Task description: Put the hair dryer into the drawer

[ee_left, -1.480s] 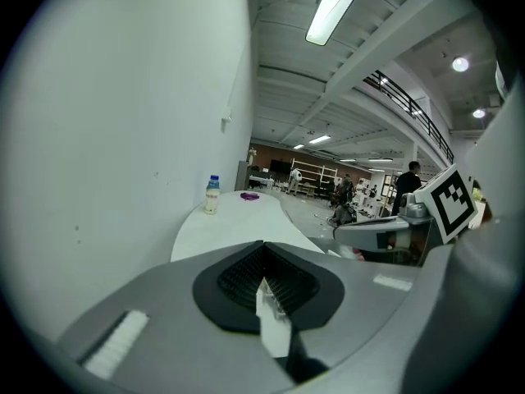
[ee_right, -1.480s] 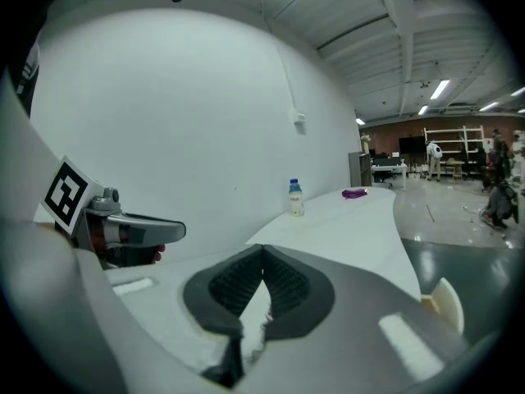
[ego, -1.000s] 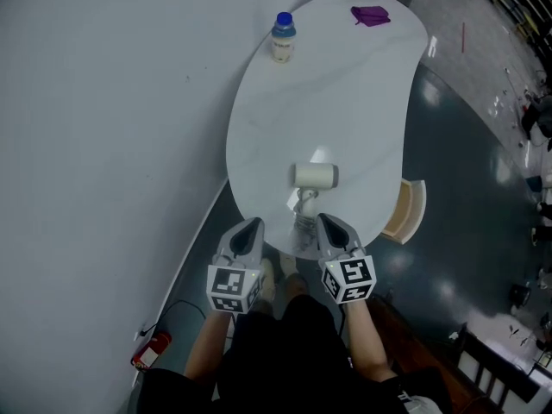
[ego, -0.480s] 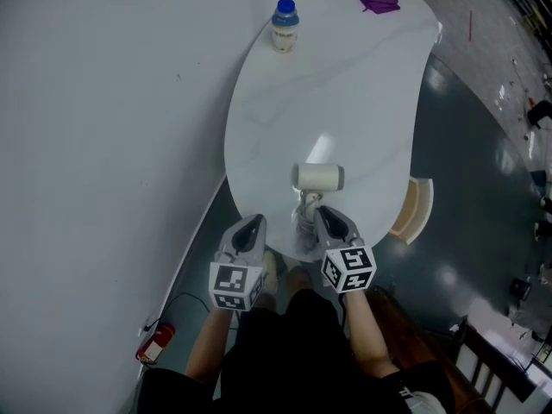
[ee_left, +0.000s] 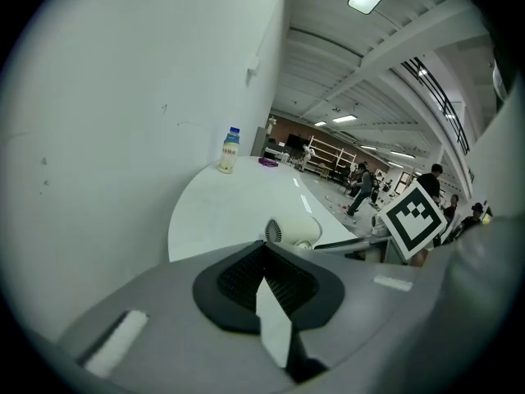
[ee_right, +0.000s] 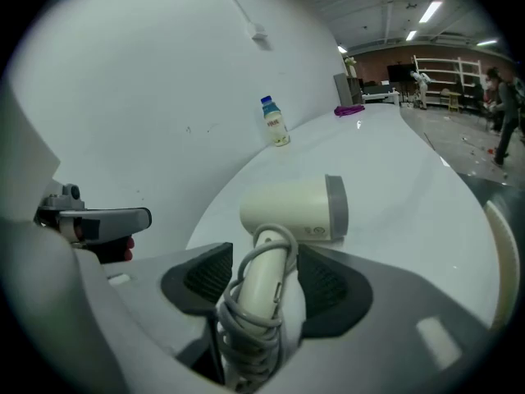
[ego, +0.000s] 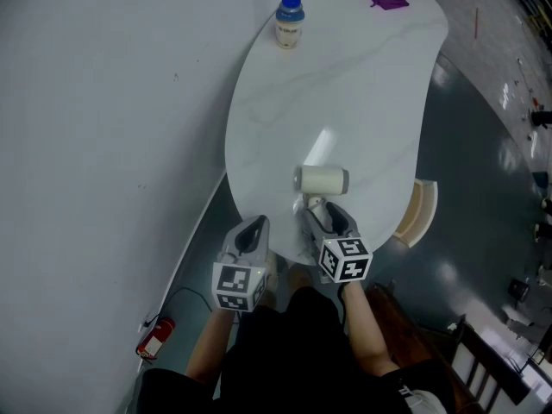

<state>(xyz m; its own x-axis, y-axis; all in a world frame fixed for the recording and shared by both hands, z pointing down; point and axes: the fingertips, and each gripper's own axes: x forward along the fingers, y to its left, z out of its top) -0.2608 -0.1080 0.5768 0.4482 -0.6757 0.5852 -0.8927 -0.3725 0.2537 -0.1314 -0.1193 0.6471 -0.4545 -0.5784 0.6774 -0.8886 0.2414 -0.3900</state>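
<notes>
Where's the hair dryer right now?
Head view: hair dryer at the white table's near edge, its handle between the right gripper's fingers, which have just been opening.

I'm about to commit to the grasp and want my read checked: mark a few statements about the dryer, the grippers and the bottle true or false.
1. The hair dryer lies on the white table, near the person's edge. True.
2. The right gripper is shut and empty. False: its jaws stand apart, having just been opening, with the dryer's handle between them.
3. The bottle has a red cap. False: the cap is blue.
4. The left gripper has its jaws together, with nothing in them. True.
5. The cord is wound round the handle. True.
</notes>
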